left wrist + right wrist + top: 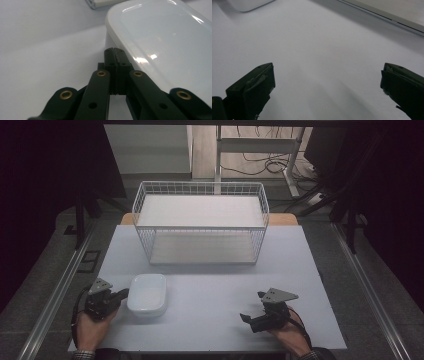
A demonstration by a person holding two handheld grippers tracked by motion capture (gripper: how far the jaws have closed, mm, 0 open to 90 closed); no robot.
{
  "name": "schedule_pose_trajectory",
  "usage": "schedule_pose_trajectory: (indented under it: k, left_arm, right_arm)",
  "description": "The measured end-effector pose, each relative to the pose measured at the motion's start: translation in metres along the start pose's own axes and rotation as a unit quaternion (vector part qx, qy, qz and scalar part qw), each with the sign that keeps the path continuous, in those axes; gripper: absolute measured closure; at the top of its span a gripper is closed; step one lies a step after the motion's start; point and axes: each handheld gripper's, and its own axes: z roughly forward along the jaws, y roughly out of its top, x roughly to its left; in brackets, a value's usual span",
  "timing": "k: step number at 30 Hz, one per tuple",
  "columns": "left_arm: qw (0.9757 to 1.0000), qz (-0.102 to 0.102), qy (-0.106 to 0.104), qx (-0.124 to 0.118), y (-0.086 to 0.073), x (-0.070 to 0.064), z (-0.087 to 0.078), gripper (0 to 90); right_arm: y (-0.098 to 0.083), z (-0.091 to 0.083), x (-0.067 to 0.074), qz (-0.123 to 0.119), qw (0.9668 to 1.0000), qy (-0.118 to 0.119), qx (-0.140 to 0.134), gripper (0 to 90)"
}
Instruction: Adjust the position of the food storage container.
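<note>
Left gripper (116,53), jaws pressed together on nothing, tips against the white container (160,42) side; high view places container (147,293) at table's (210,285) seven o'clock, wire basket (201,222) at twelve. Right gripper (327,82) jaws spread wide.

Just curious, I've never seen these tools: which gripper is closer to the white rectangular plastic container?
Left. The left gripper sits right at the white rectangular plastic container, at its left side; the right gripper is well off to its right.

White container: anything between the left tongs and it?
Nothing visible. The left tongs, shut, sit right at the white container's near-left wall; the left gripper view shows the closed tips at the wall, contact unclear.
</note>
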Motion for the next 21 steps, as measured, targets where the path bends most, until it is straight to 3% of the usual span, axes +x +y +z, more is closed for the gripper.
schedule_pose_trajectory:
  k: [5,6,11,21]
  left_arm:
    - [0.9995,0.016,-0.021,0.016,0.000,-0.011,0.004,90.0]
    - [0.9987,0.031,-0.027,0.030,0.000,-0.019,0.008,90.0]
    - [0.9969,0.051,-0.047,0.037,0.003,-0.033,0.013,90.0]
    - [0.9901,0.081,-0.103,0.051,0.007,-0.064,0.022,90.0]
  right_arm:
    - [0.000,0.000,0.001,-0.001,1.0000,-0.003,0.002,0.0]
    - [0.000,0.000,0.001,-0.001,1.0000,-0.004,0.003,0.0]
    - [0.000,0.001,0.001,0.004,0.9999,-0.006,0.009,0.0]
    - [0.002,0.001,0.003,0.011,0.9998,-0.001,0.014,0.0]
